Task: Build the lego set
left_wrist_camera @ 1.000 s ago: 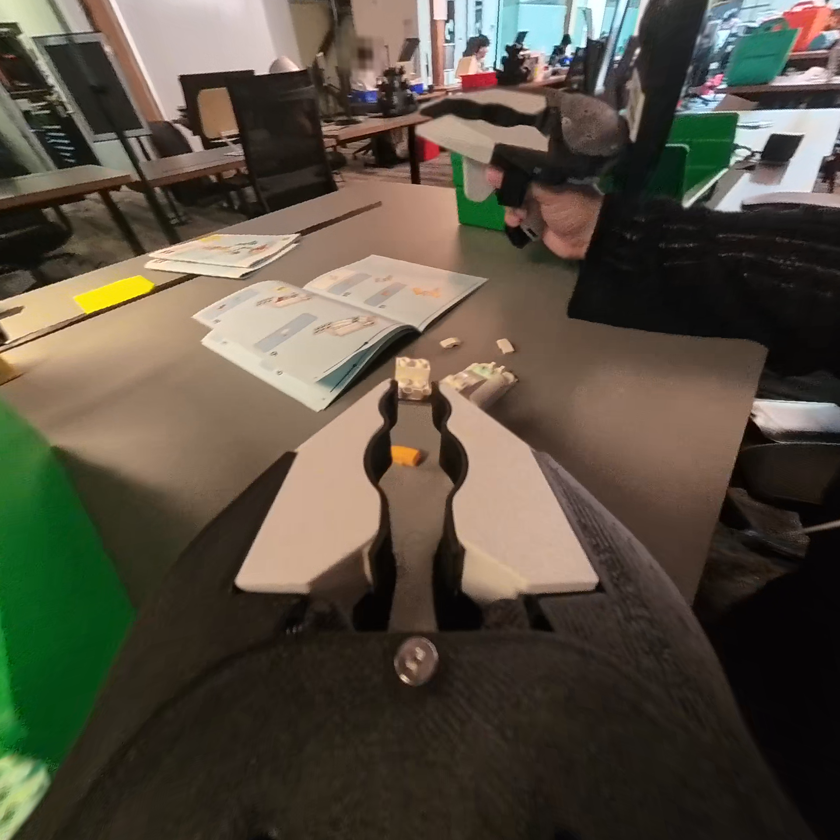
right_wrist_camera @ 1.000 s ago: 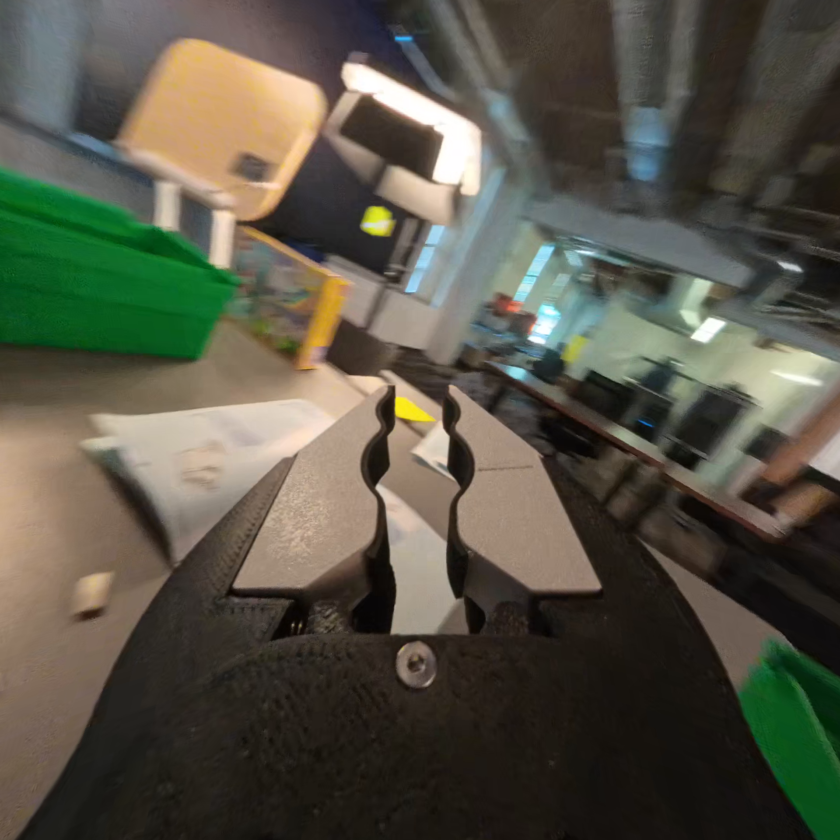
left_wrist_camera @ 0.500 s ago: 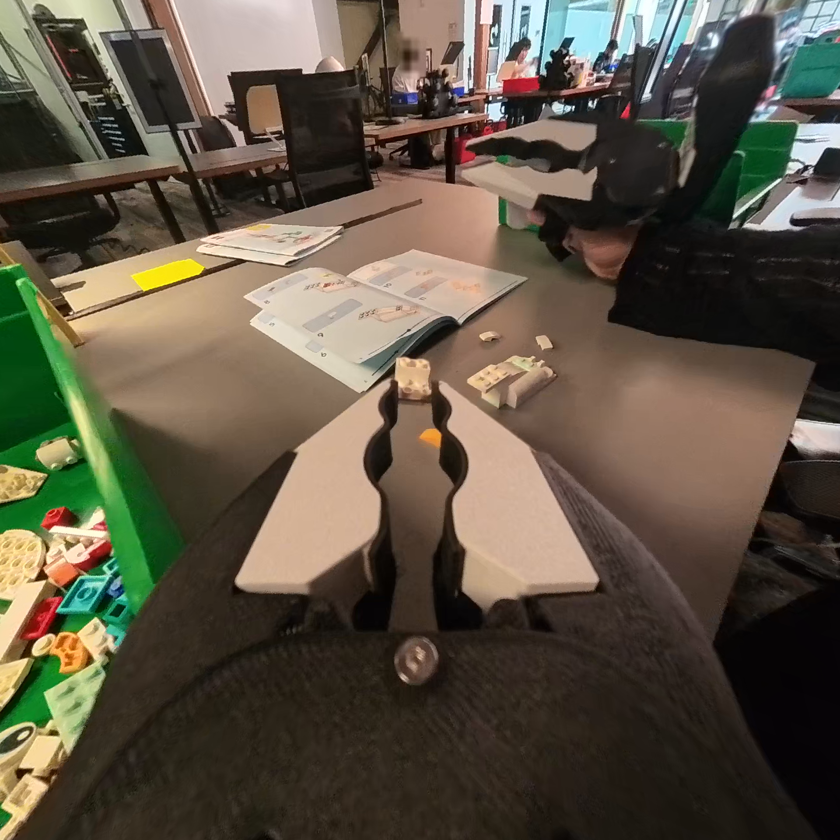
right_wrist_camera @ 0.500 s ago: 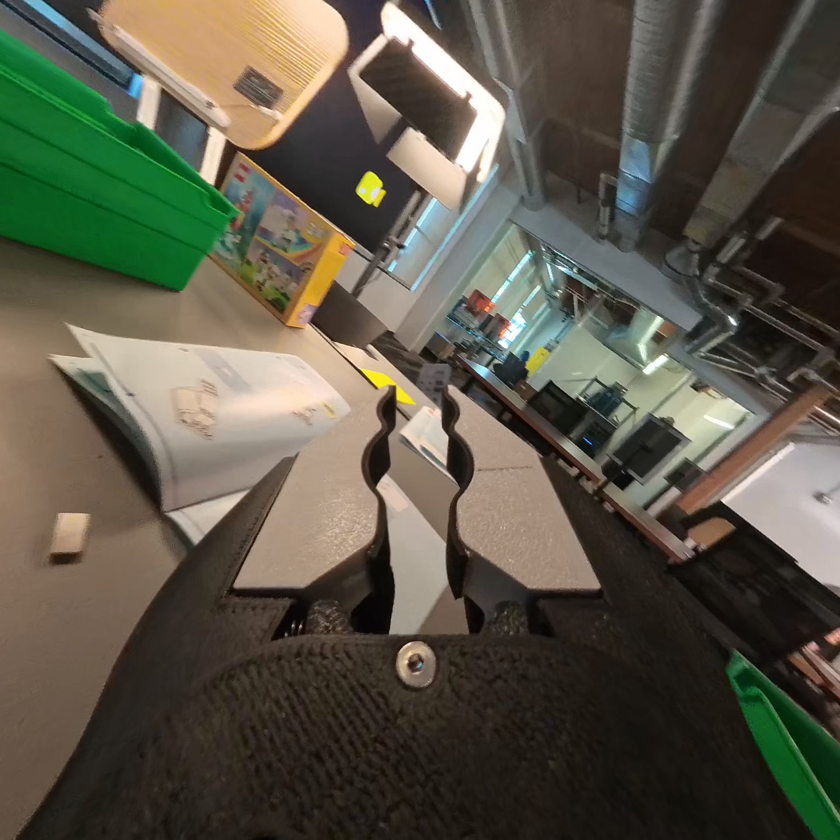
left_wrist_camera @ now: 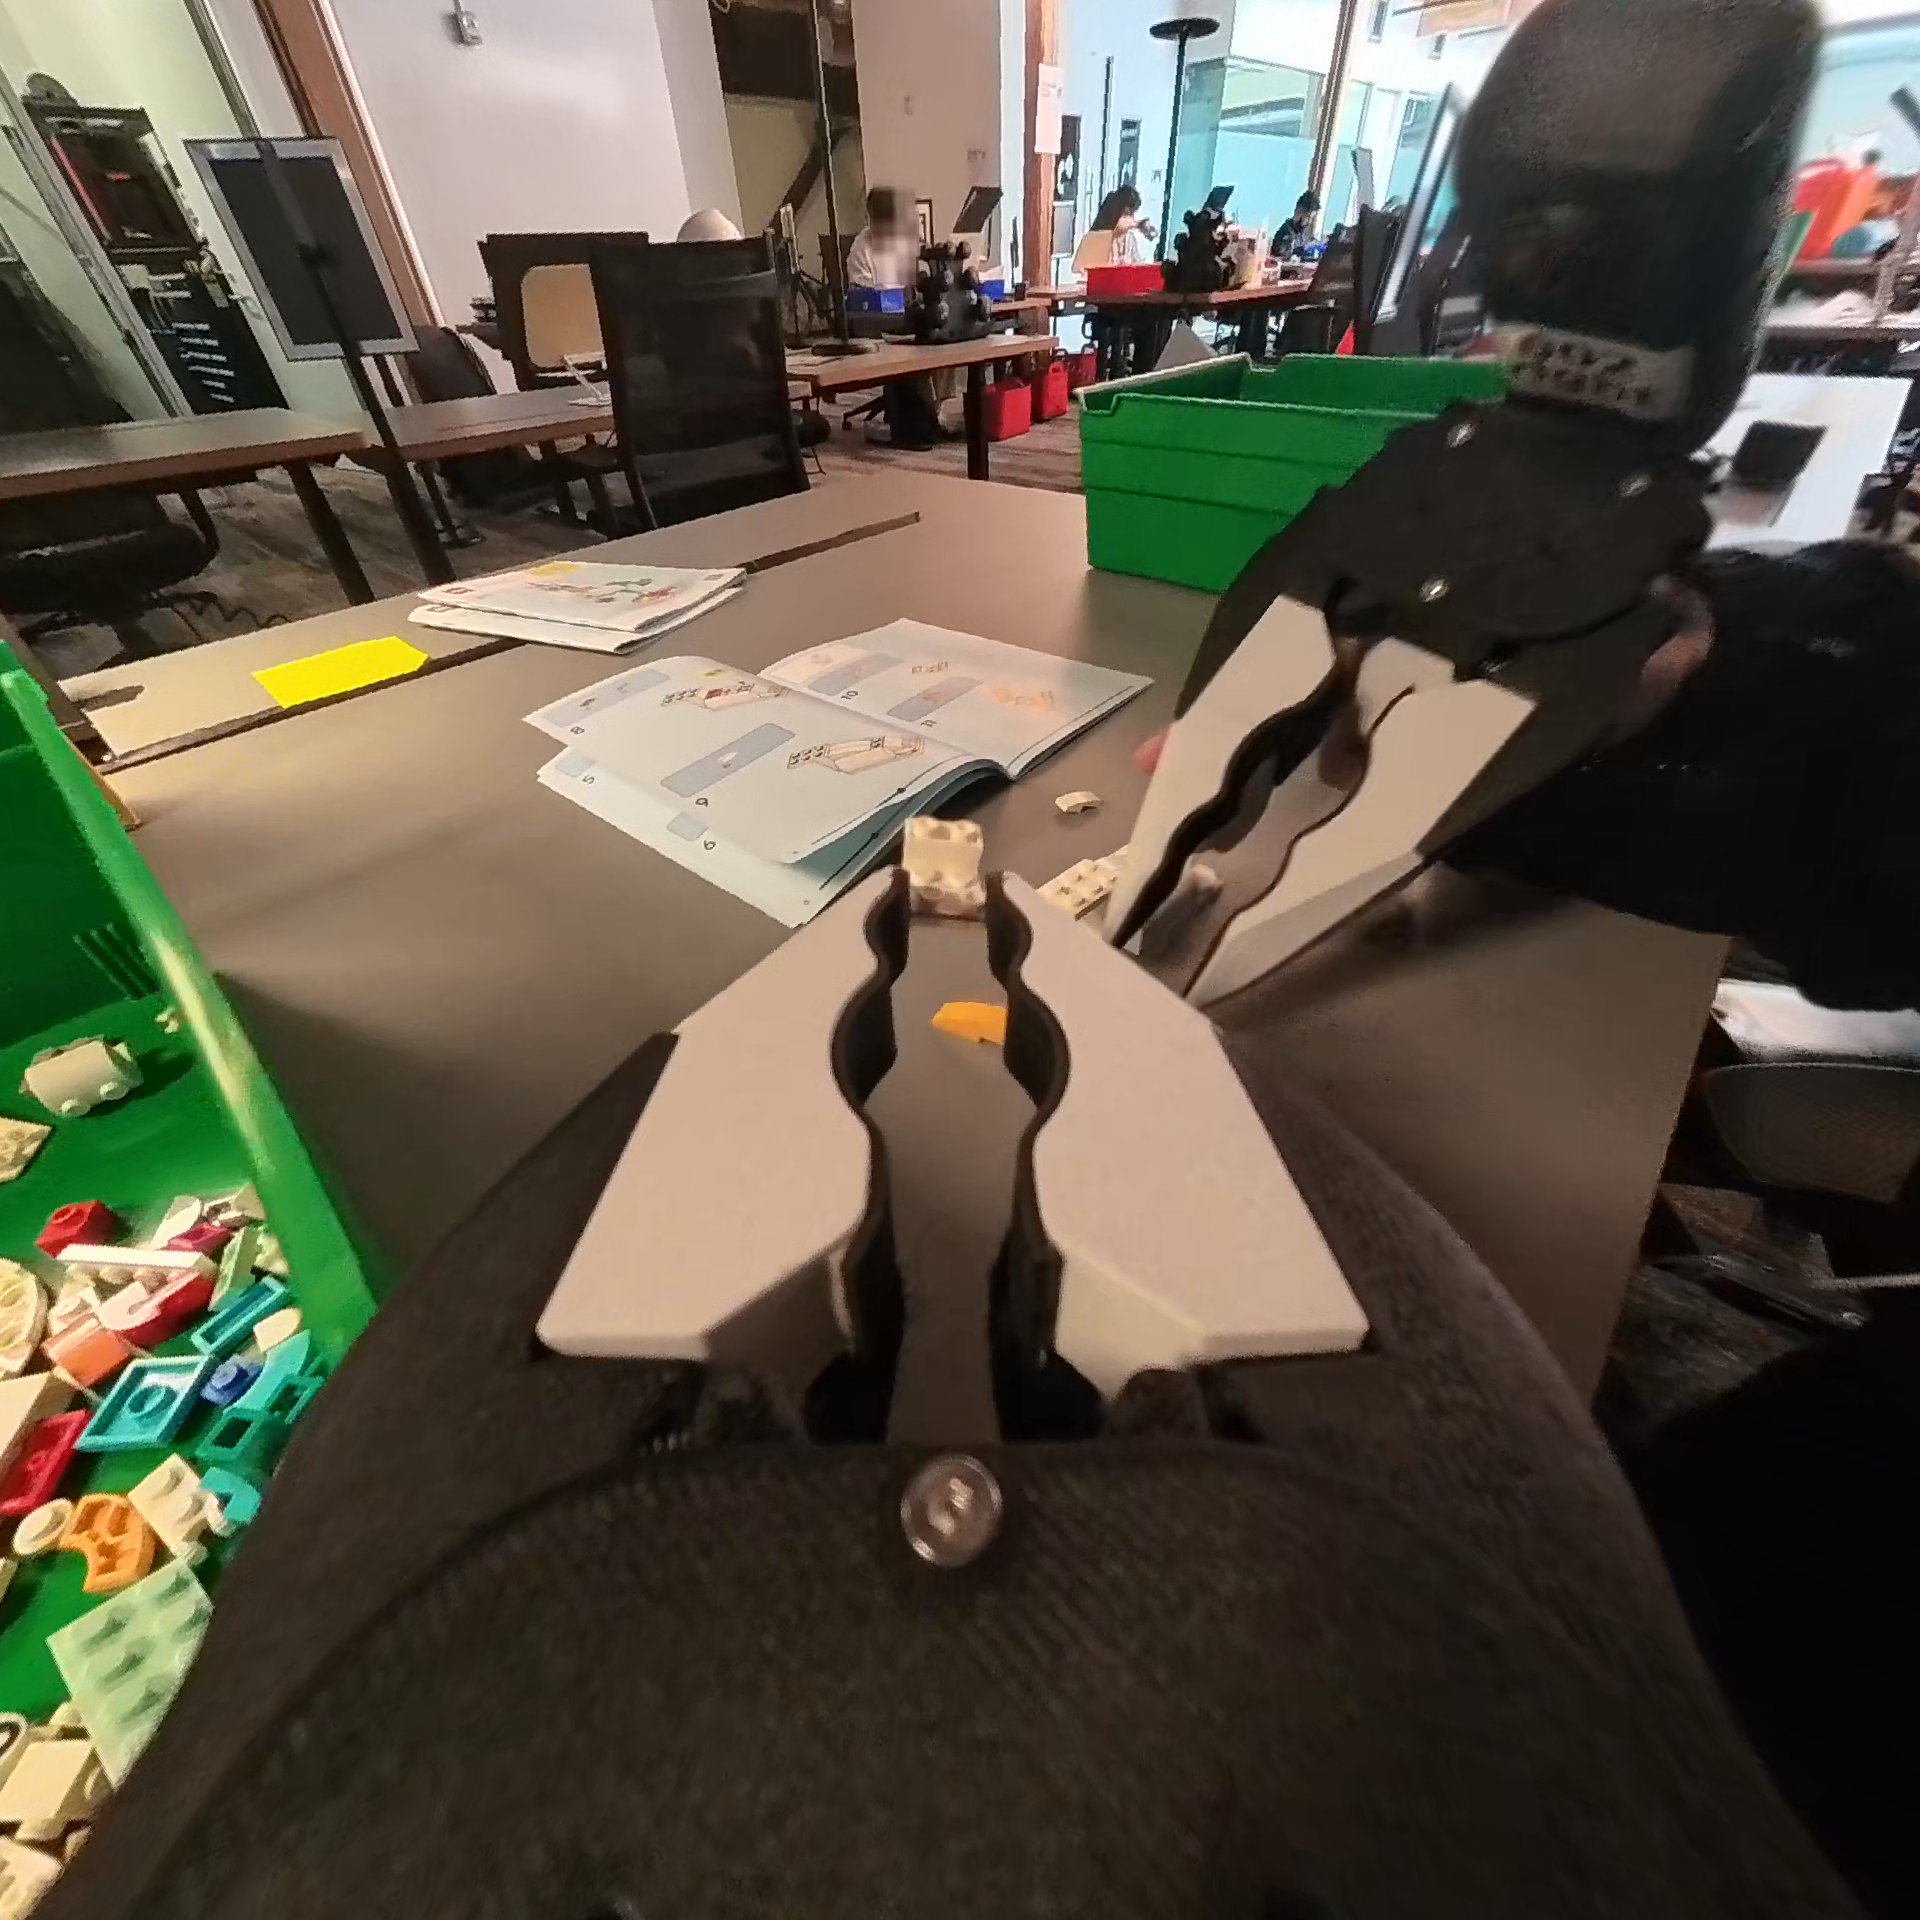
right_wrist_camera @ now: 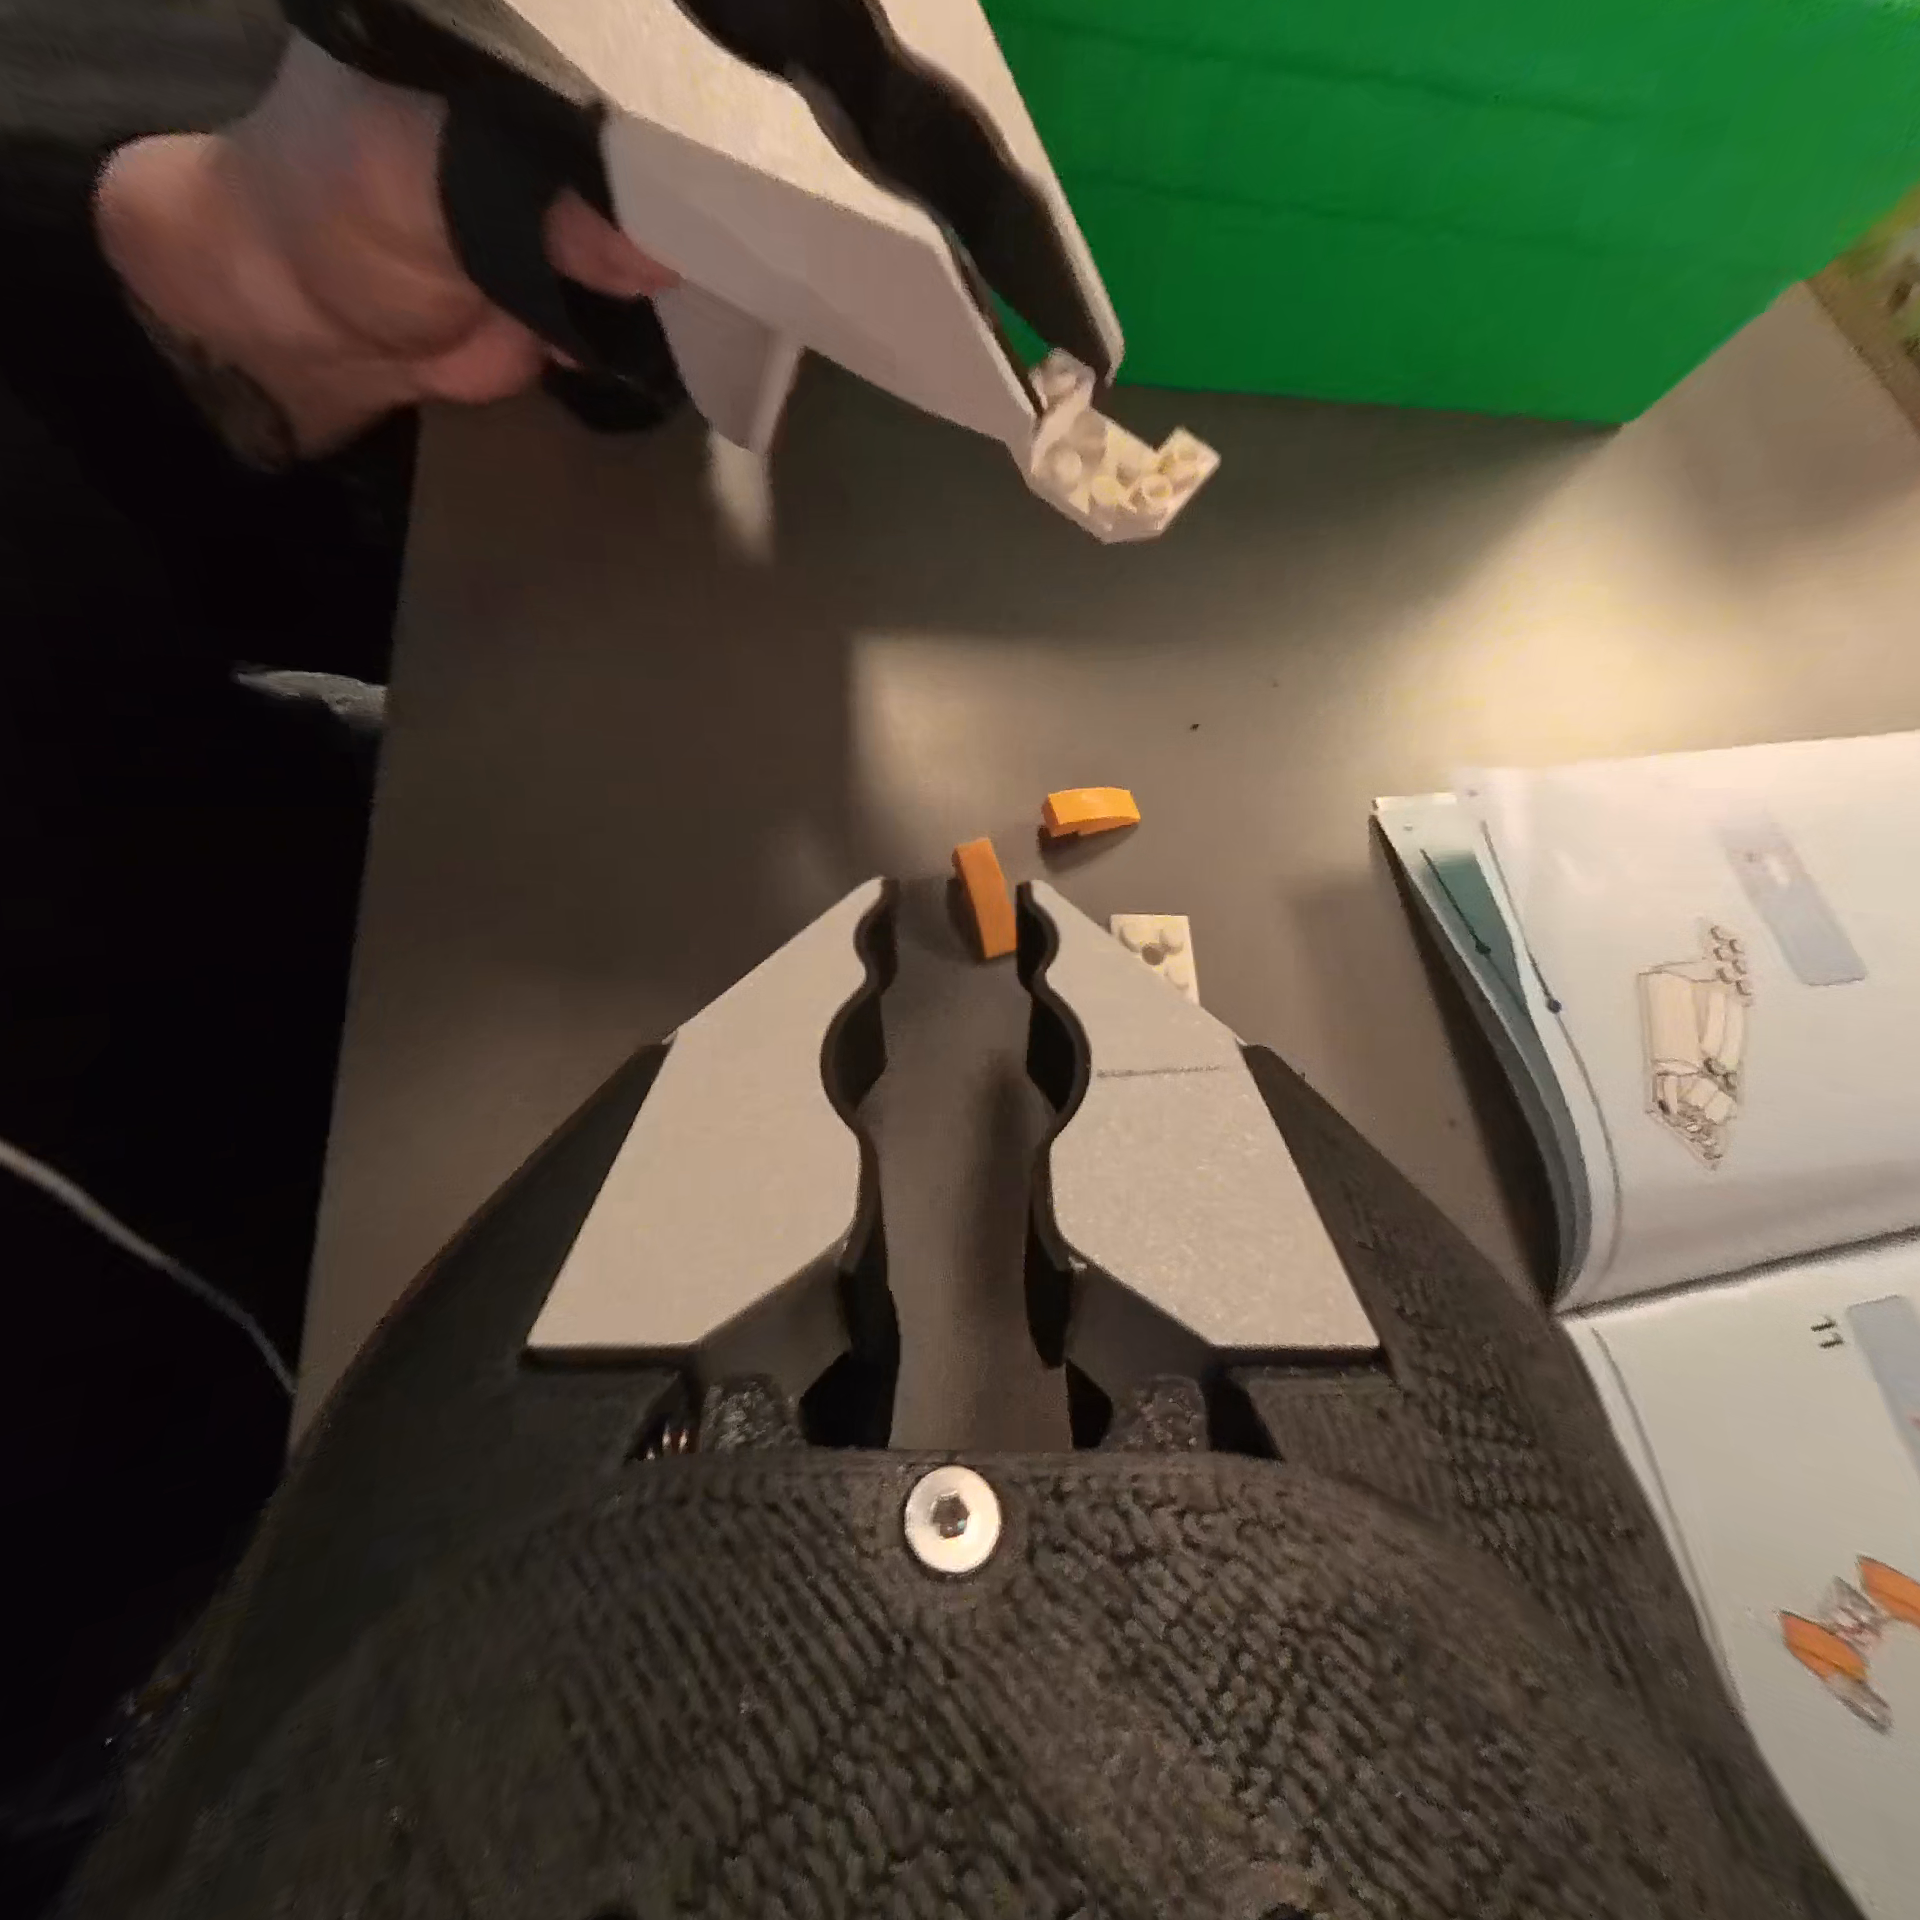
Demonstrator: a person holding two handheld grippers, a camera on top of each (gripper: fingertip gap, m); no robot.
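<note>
My left gripper (left_wrist_camera: pixel 943 894) is shut on a small white brick piece (left_wrist_camera: pixel 943 878) and holds it above the grey table (left_wrist_camera: pixel 468 935). It also shows in the right wrist view (right_wrist_camera: pixel 1070 384), where the white piece (right_wrist_camera: pixel 1117 473) sticks out of its tips. My right gripper (right_wrist_camera: pixel 951 899) is open and points down at the table. An orange curved piece (right_wrist_camera: pixel 982 899) lies just under its tips, close to the right finger. A second orange piece (right_wrist_camera: pixel 1089 812) and a white plate (right_wrist_camera: pixel 1158 951) lie beside it. The right gripper (left_wrist_camera: pixel 1153 966) shows lowered beside a white assembly (left_wrist_camera: pixel 1081 888).
An open instruction booklet (left_wrist_camera: pixel 831 748) lies mid-table, and it also shows in the right wrist view (right_wrist_camera: pixel 1714 1039). A green bin (left_wrist_camera: pixel 208 1039) of loose bricks stands at the left. Stacked green bins (left_wrist_camera: pixel 1226 468) stand at the back right. A small white piece (left_wrist_camera: pixel 1077 801) lies near the booklet. Across from one pair of fingers to the other is roughly 8 cm.
My right gripper has swung down from pointing across the room to just over the orange pieces on the table. My left gripper still holds the white piece and has drawn back a little.
</note>
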